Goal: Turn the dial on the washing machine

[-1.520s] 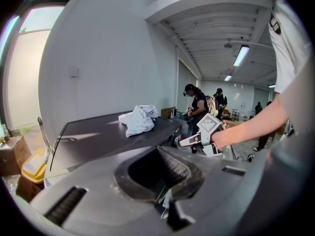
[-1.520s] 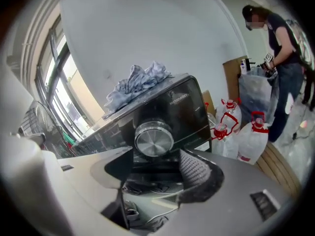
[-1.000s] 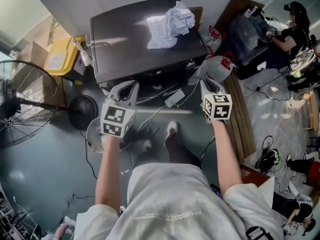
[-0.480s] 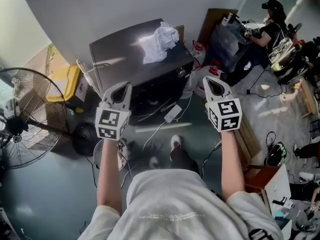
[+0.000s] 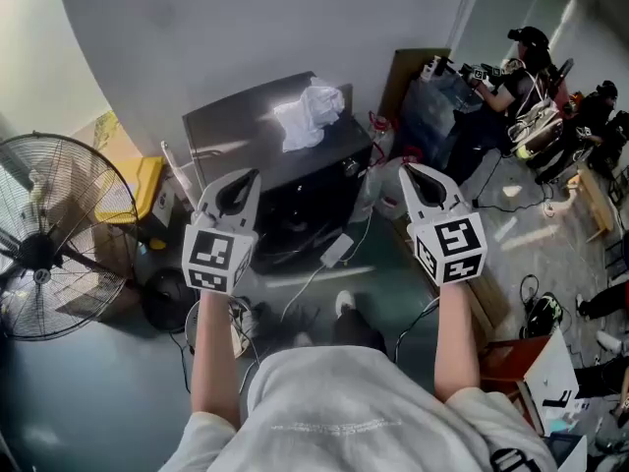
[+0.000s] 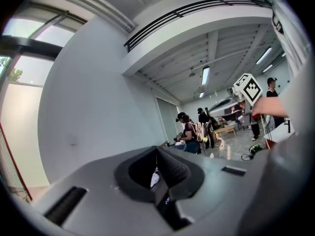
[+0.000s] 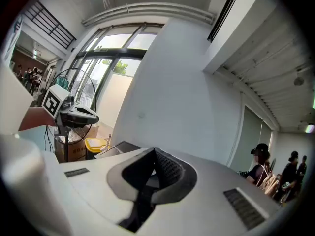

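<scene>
dial (image 5: 346, 166): just ahead-left of right gripper (image 5: 409, 169), on washing machine (image 5: 236, 126) front | left gripper (image 5: 245, 179) farther | both jaws closed, holding nothing

The washing machine's (image 5: 241, 131) dark lid looks smooth and glossy, and the crumpled rag (image 5: 310, 114) on it is soft white cloth.

Person wears a pale grey short-sleeved T-shirt (image 5: 334, 401) with a faint line of small print, illegible from this view. Dark trousers (image 5: 360, 326) and a white shoe (image 5: 343, 304). A dark strap (image 5: 503, 457) shows at the right shoulder, possibly from a bag.

Left hand-held gripper (image 5: 240, 180) and right hand-held gripper (image 5: 414, 171) have light grey tapered shells with dark ribbed inner pads. Each carries a cube (image 5: 214, 257) with black-and-white square markers.
</scene>
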### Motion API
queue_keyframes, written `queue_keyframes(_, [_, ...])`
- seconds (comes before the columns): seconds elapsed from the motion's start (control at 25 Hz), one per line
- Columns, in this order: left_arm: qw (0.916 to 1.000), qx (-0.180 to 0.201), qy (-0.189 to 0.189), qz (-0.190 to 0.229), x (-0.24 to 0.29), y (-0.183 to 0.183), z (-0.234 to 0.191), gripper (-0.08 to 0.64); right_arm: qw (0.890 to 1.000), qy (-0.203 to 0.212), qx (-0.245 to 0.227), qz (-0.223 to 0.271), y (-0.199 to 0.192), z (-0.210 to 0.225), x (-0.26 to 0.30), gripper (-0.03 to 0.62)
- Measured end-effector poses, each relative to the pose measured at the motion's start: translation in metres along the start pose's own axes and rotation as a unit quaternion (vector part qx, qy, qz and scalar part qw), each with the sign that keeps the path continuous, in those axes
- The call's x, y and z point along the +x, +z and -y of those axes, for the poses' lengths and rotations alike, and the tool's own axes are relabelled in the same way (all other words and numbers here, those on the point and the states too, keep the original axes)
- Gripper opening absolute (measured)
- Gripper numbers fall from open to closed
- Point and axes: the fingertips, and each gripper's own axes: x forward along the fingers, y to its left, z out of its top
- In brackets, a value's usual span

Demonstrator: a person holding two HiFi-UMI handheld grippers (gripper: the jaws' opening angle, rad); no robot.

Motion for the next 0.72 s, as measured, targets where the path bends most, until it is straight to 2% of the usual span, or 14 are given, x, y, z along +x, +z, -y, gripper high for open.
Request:
queue_keyframes(0.32, [0.9985,0.049,-0.001,0.024,-0.022,0.039,0.004,0.017,0.999,0.007,-0.024,0.03,0.031,-0.011,-0.013,0.015])
queue_keyframes(0.72, [0.9984,0.049,0.005,0.029,-0.023,0.038,0.006,0.017,0.999,0.017,-0.032,0.031,0.027,-0.016,-0.01,0.015])
